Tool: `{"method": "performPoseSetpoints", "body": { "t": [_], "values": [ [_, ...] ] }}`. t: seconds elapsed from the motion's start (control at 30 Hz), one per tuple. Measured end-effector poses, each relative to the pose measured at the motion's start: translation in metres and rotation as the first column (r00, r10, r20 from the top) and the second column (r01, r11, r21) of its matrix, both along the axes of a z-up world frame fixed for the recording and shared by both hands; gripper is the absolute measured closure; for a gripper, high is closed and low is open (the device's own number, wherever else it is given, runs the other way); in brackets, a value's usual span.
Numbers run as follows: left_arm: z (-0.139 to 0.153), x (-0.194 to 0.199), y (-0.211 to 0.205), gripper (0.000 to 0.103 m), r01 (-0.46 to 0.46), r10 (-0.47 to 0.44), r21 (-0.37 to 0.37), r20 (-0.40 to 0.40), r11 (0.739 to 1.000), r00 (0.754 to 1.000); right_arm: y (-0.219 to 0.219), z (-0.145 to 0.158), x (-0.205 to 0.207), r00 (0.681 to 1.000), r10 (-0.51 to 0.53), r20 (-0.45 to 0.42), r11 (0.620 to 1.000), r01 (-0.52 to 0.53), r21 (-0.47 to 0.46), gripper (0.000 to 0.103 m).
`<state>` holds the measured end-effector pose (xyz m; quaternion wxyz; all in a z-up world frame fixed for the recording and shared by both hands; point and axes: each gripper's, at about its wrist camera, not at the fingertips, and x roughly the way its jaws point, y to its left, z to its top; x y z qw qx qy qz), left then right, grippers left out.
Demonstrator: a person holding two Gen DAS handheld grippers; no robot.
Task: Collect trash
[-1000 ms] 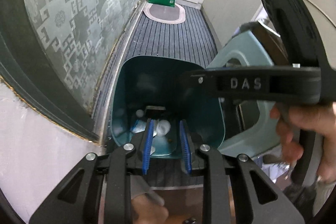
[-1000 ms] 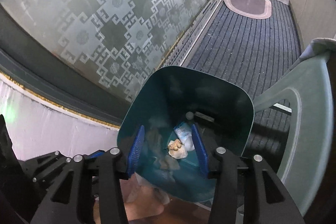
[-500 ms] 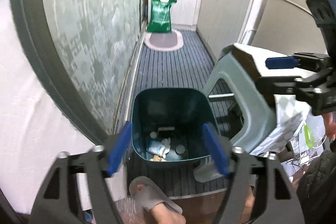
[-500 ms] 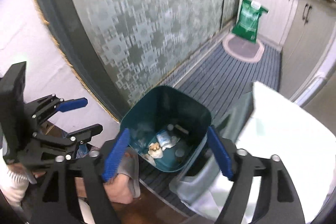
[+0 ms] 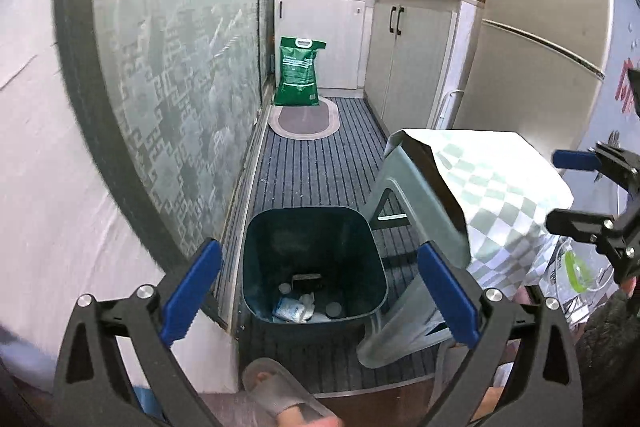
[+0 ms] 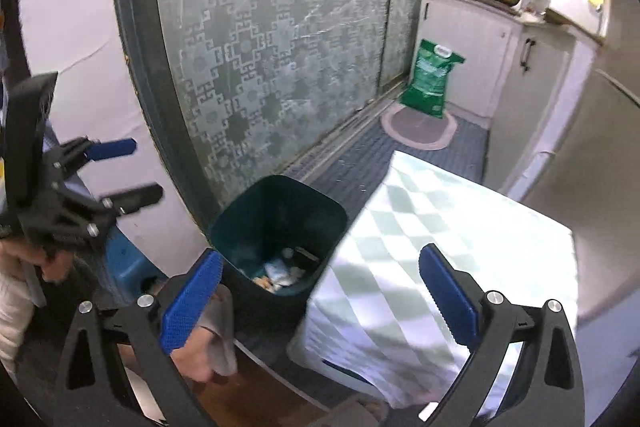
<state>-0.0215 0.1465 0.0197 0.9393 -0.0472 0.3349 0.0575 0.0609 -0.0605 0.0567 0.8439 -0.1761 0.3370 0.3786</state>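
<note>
Trash (image 5: 294, 307) lies at the bottom of the dark green bin (image 5: 314, 223), which stands on the striped floor mat (image 5: 320, 163) between the patterned glass door (image 5: 176, 75) and a stool (image 5: 404, 195) draped with a checked cloth (image 5: 496, 183). Left tongs (image 5: 320, 291) have just been opening and stand spread wide above the bin, nothing between them. Right tongs (image 6: 320, 299), likewise just opened, are spread and empty. A slippered foot (image 5: 280, 395) shows below.

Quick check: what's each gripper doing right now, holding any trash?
Left gripper: open, empty; its fingers have just been opening above the bin.
Right gripper: open, empty; its fingers have just been opening too.
</note>
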Motion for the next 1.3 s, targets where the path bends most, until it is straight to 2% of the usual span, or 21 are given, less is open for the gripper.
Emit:
{"method": "performPoseSetpoints", "body": {
  "t": [0.17, 0.37, 0.6, 0.8, 1.17, 1.3],
  "values": [
    [0.001, -0.018, -0.016, 0.003, -0.033, 0.033, 0.037, 0.023, 0.999, 0.999, -0.022, 0.005, -0.025, 0.998, -0.018, 0.053, 1.0, 0.019, -0.011, 0.004],
    [0.006, -0.037, -0.03, 0.003, -0.059, 0.054, 0.086, 0.057, 0.995, 0.997, -0.04, 0.008, -0.046, 0.997, -0.041, 0.067, 0.999, 0.041, 0.0, 0.004],
    [-0.006, -0.052, -0.028, 0.003, -0.078, 0.076, 0.06, 0.037, 0.995, 0.996, -0.065, -0.011, -0.061, 0.993, -0.108, 0.044, 0.994, 0.107, 0.028, 0.003],
    [-0.015, -0.053, -0.03, 0.003, -0.09, 0.09, 0.069, 0.001, 0.994, 0.996, -0.071, -0.017, -0.058, 0.991, -0.131, 0.035, 0.99, 0.129, 0.05, 0.003],
    [-0.019, -0.052, -0.041, 0.003, -0.065, 0.067, 0.1, -0.009, 0.993, 0.998, -0.066, -0.026, -0.059, 0.994, -0.11, 0.017, 0.993, 0.109, 0.036, 0.003],
    [-0.019, -0.054, -0.04, 0.003, -0.082, 0.082, 0.073, 0.0, 0.994, 0.997, -0.065, -0.024, -0.061, 0.994, -0.105, 0.024, 0.994, 0.104, 0.041, 0.004]
  ]
}}
